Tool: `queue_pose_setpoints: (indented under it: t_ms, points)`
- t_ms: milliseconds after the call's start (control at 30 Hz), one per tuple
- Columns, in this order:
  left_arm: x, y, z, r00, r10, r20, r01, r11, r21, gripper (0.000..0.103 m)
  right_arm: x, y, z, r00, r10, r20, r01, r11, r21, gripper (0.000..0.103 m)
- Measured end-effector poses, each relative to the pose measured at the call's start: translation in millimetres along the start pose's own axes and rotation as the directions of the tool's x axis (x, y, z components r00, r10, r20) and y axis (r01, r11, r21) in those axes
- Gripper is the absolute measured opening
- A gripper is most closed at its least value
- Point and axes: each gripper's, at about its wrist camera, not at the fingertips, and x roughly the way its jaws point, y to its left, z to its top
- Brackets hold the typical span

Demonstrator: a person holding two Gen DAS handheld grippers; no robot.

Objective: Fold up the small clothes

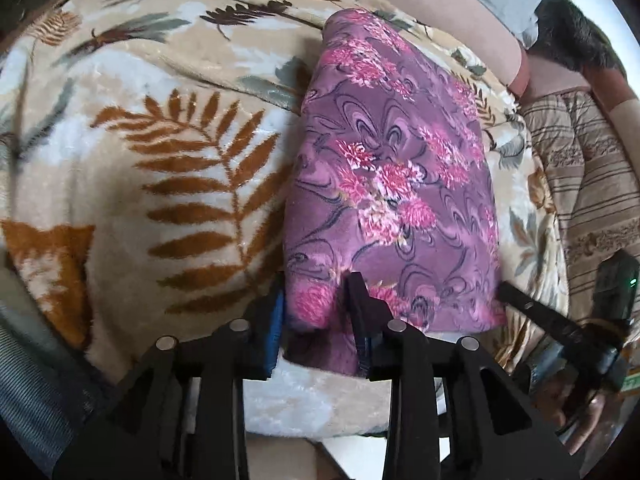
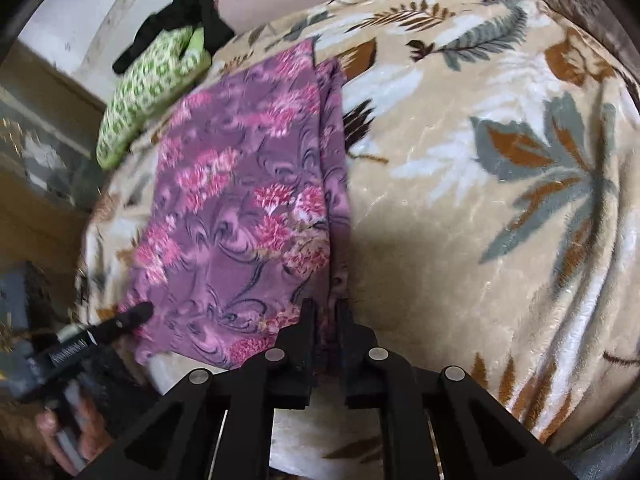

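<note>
The left gripper (image 1: 318, 300) has its 2 fingers set a little apart around the near corner of a purple floral garment (image 1: 394, 184), a bunched fold of the cloth filling the gap between the blue pad on one finger and the black finger opposite; the pads appear to press the fold. The right gripper (image 2: 327, 312) has its fingers drawn nearly together, clamped on the thin near edge of the same purple floral garment (image 2: 244, 216) at its right-hand side.

The garment lies folded lengthwise, a long narrow panel with pink blossoms and dark swirls, running from the fingers at 6 o'clock up toward 12 o'clock in both wrist views. It rests flat on a cream plush blanket (image 1: 160, 152) printed with rust and grey-green leaves, which covers a bed.

In the right wrist view a green-and-white patterned cloth (image 2: 148, 92) sits at 11 o'clock, just beyond the garment's far end, with a black garment (image 2: 180, 20) draped over it. In the left wrist view a striped beige quilt (image 1: 592, 184) lies at 3 o'clock, beside the blanket's edge.

Each view shows the other gripper at its lower corner, held in a person's hand (image 2: 72, 436).
</note>
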Motion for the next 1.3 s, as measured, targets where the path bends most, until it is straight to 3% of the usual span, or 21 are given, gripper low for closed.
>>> queue_pose_setpoints:
  t_ms: [67, 133, 200, 233, 267, 400, 533, 600, 700, 800, 900, 1133, 1300]
  points:
    - [-15, -7, -3, 0.997, 0.051, 0.050, -0.052, 0.998, 0.032, 0.029, -23, -2, 1, 0.996, -0.011, 0.089, 0.012, 1.000, -0.004, 0.009]
    - [-37, -16, -10, 0.982, 0.129, 0.136, -0.138, 0.988, 0.065, 0.029, -44, 4, -1, 0.985, -0.023, 0.169, 0.030, 0.999, -0.038, 0.015]
    - [-57, -22, -16, 0.963, 0.159, 0.217, -0.183, 0.979, 0.095, 0.045, -60, 13, -3, 0.972, -0.017, 0.233, 0.034, 0.997, -0.071, 0.044]
    - [-67, -25, -18, 0.950, 0.176, 0.257, -0.208, 0.972, 0.106, 0.052, -66, 15, -4, 0.964, -0.020, 0.266, 0.042, 0.996, -0.075, 0.075]
    - [-75, -26, -19, 0.939, 0.189, 0.288, -0.228, 0.968, 0.107, 0.063, -73, 19, -7, 0.952, -0.023, 0.304, 0.050, 0.995, -0.081, 0.083]
    - [-109, -30, -25, 0.879, 0.260, 0.399, -0.304, 0.951, 0.052, 0.066, -92, 45, -14, 0.935, -0.071, 0.347, 0.129, 0.981, -0.145, 0.083]
    - [-132, -38, -28, 0.840, 0.292, 0.457, -0.337, 0.941, 0.019, 0.066, -115, 70, -37, 0.920, -0.114, 0.374, 0.198, 0.961, -0.194, 0.083]
    - [-140, -48, -29, 0.848, 0.294, 0.441, -0.354, 0.933, 0.059, 0.066, -128, 80, -52, 0.906, -0.135, 0.401, 0.230, 0.952, -0.200, 0.083]
    - [-147, -62, -32, 0.844, 0.337, 0.418, -0.410, 0.907, 0.096, 0.066, -145, 91, -64, 0.900, -0.141, 0.411, 0.235, 0.954, -0.186, 0.083]
    - [-157, -68, -40, 0.870, 0.277, 0.408, -0.355, 0.926, 0.127, 0.066, -158, 97, -66, 0.918, -0.117, 0.380, 0.190, 0.968, -0.162, 0.083]
    - [-169, -74, -43, 0.882, 0.228, 0.413, -0.306, 0.943, 0.131, 0.066, -170, 102, -65, 0.912, -0.152, 0.382, 0.216, 0.968, -0.129, 0.083]
    - [-189, -93, -47, 0.874, 0.220, 0.434, -0.315, 0.935, 0.161, 0.067, -194, 119, -70, 0.888, -0.138, 0.439, 0.236, 0.956, -0.177, 0.083]
    - [-199, -103, -50, 0.860, 0.216, 0.463, -0.329, 0.927, 0.178, 0.067, -202, 124, -68, 0.899, -0.134, 0.417, 0.228, 0.956, -0.184, 0.083]
